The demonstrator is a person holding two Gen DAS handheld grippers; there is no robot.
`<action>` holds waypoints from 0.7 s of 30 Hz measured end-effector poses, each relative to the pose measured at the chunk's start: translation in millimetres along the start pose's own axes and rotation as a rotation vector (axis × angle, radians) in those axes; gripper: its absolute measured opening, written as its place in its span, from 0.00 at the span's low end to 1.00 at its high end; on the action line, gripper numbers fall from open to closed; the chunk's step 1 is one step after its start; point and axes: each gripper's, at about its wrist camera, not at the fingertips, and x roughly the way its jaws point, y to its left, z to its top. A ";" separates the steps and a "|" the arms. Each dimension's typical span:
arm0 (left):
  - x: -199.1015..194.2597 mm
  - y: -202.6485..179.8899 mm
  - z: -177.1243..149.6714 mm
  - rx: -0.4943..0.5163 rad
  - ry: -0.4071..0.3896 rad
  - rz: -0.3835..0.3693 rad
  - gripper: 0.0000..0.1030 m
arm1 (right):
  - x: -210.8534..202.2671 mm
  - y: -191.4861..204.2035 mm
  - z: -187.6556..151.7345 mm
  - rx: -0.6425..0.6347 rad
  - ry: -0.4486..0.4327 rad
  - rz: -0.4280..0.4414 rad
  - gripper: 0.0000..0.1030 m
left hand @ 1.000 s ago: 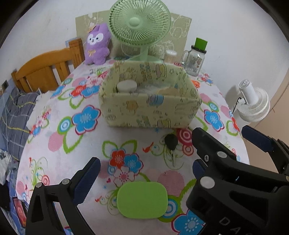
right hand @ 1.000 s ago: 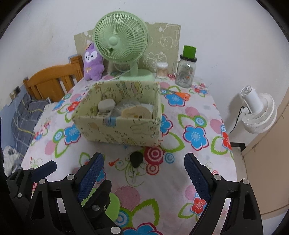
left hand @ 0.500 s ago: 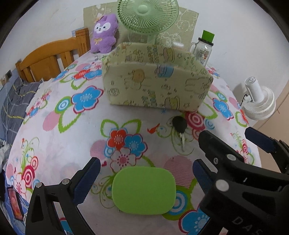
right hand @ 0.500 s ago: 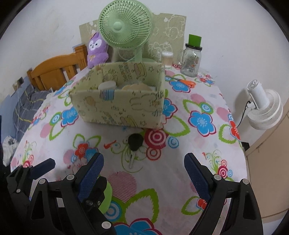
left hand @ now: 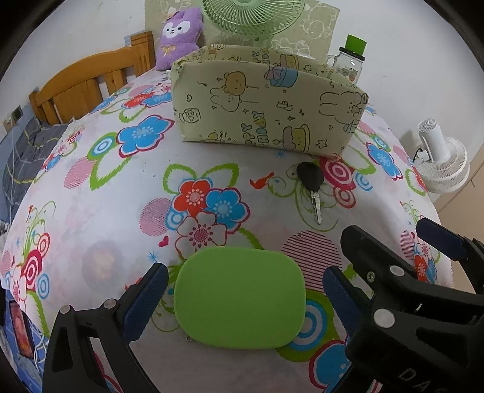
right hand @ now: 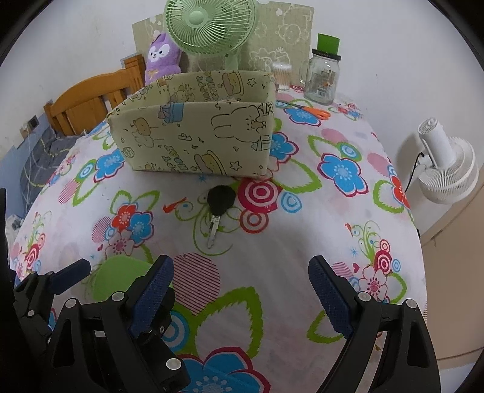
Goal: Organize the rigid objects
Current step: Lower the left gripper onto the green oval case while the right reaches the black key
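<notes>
A flat green rounded case (left hand: 239,297) lies on the flowered tablecloth. My left gripper (left hand: 242,293) is open, low over the cloth, with one finger on each side of the case, not touching it. A black-headed key (left hand: 311,186) lies beyond it, just in front of the yellow cartoon-print storage box (left hand: 266,112). My right gripper (right hand: 242,293) is open and empty above the cloth; the key (right hand: 219,208) is ahead of it and the green case (right hand: 118,276) is to its left, partly hidden by the left gripper.
Behind the box stand a green desk fan (right hand: 211,27), a purple plush (right hand: 161,57), a glass jar with a green lid (right hand: 322,75) and orange scissors (right hand: 314,110). A white fan (right hand: 444,169) stands off the table's right edge. A wooden chair (left hand: 87,81) is back left.
Both grippers have come down and forward toward the table. The green case now sits between my left fingers. The box's inside has dropped out of sight.
</notes>
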 end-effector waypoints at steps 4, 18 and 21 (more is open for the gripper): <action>5.9 1.5 -2.6 -0.031 0.016 0.016 1.00 | 4.1 -3.0 -2.0 0.002 0.008 -0.001 0.90; 11.1 -3.6 -14.4 0.028 0.011 0.067 0.98 | 16.4 -3.8 -7.8 -0.005 0.038 0.006 0.90; 10.4 -5.1 -17.4 0.050 -0.002 0.073 0.99 | 16.4 -2.0 -8.4 -0.012 0.040 0.009 0.90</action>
